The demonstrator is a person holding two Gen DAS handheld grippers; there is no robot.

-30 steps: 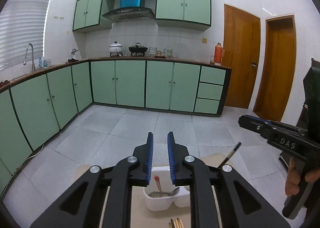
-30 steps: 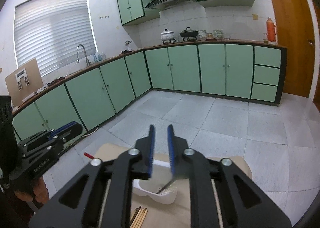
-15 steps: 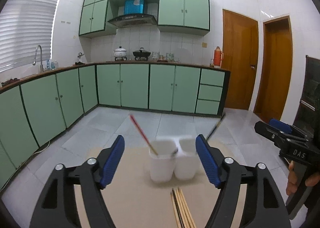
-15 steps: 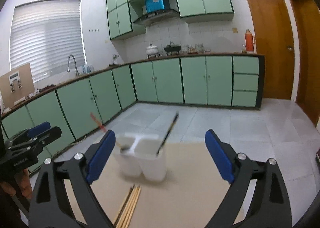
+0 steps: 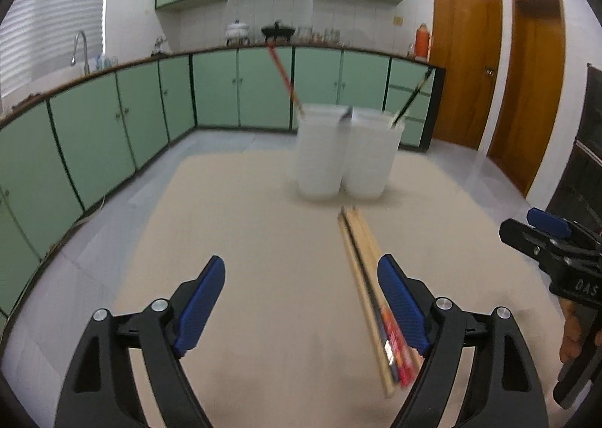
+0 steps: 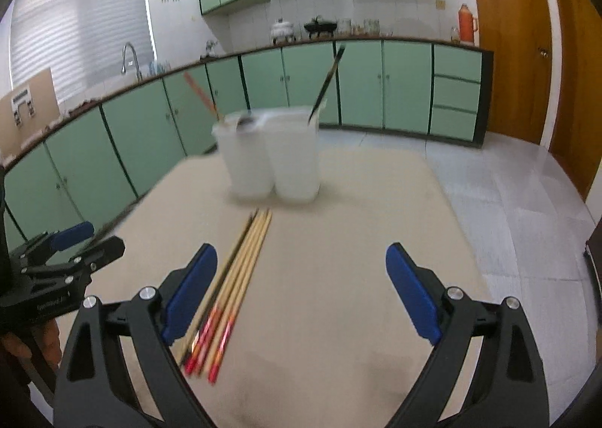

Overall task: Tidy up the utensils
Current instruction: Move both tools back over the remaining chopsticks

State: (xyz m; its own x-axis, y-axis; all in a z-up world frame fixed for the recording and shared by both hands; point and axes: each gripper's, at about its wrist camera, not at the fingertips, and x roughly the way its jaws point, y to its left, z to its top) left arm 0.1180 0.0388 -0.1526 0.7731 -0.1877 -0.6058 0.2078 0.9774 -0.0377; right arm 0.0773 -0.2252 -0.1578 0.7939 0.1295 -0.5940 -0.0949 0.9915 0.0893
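A white two-cup utensil holder [image 5: 344, 153] [image 6: 272, 153] stands at the far end of a beige table [image 5: 244, 240] [image 6: 357, 232]. A red chopstick [image 5: 284, 76] and a spoon lean in its left cup, a black chopstick [image 5: 412, 95] in its right cup. A bundle of wooden chopsticks with red ends [image 5: 370, 289] [image 6: 233, 285] lies flat in front of it. My left gripper [image 5: 301, 300] is open and empty, low over the table, its right finger beside the bundle. My right gripper [image 6: 301, 289] is open and empty, its left finger beside the bundle.
The table stands in a kitchen with green cabinets [image 5: 158, 104] along the left and back walls and wooden doors [image 5: 466, 67] at the right. The right gripper shows at the right edge of the left wrist view [image 5: 557, 251]; the left gripper at the left edge of the right wrist view [image 6: 56, 262].
Both grippers went from shut to wide open and have dropped and drawn back from above the holder to low over the table, by the chopstick bundle.
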